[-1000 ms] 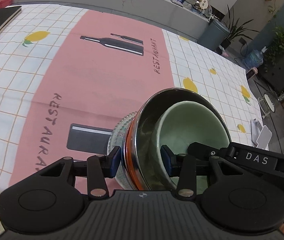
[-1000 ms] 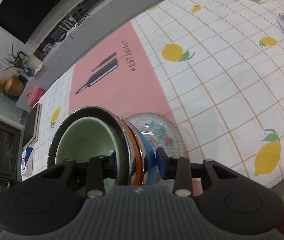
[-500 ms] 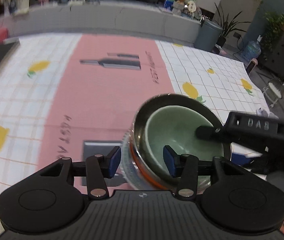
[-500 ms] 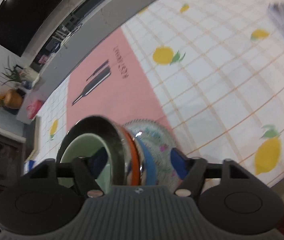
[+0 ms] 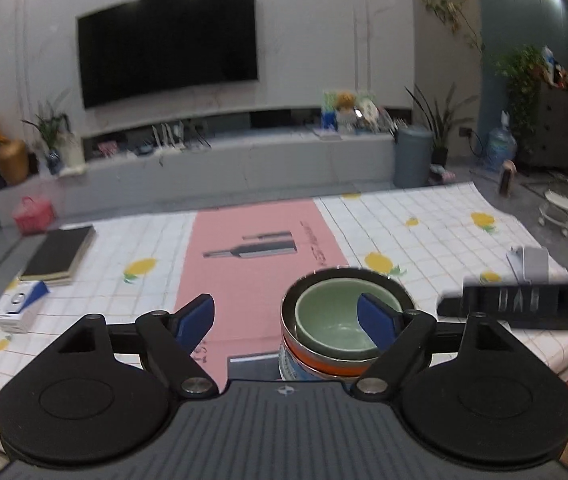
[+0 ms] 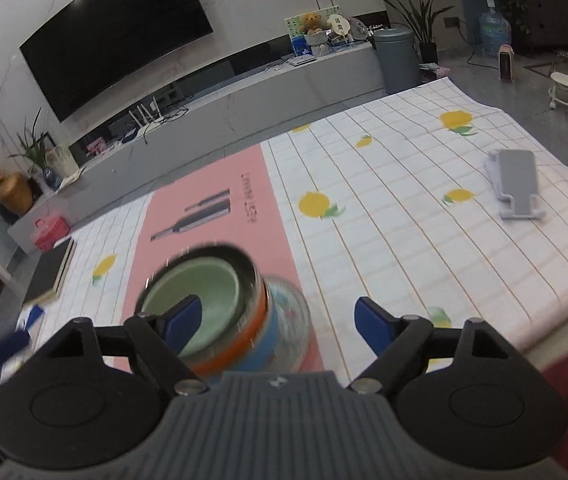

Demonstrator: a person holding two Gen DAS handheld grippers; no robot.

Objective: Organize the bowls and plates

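A stack of bowls stands on the pink strip of the tablecloth: a pale green bowl (image 5: 334, 322) sits inside a steel bowl (image 5: 396, 286), over an orange bowl (image 5: 324, 364) and a blue one, all on a clear glass plate (image 6: 298, 320). The stack also shows in the right wrist view (image 6: 203, 292). My left gripper (image 5: 286, 316) is open and empty, raised above and behind the stack. My right gripper (image 6: 279, 320) is open and empty, with the stack below its left finger. The right gripper's body (image 5: 524, 304) shows at the right in the left wrist view.
A black notebook (image 5: 59, 254) and a small blue-white box (image 5: 19, 306) lie at the table's left. A grey phone stand (image 6: 514, 182) lies at the right. The table's near edge runs just below both grippers. A TV wall and a low cabinet stand beyond the table.
Both grippers let go of the bowl stack, opened wide and pulled back and up. The stack now stands on the glass plate on its own.
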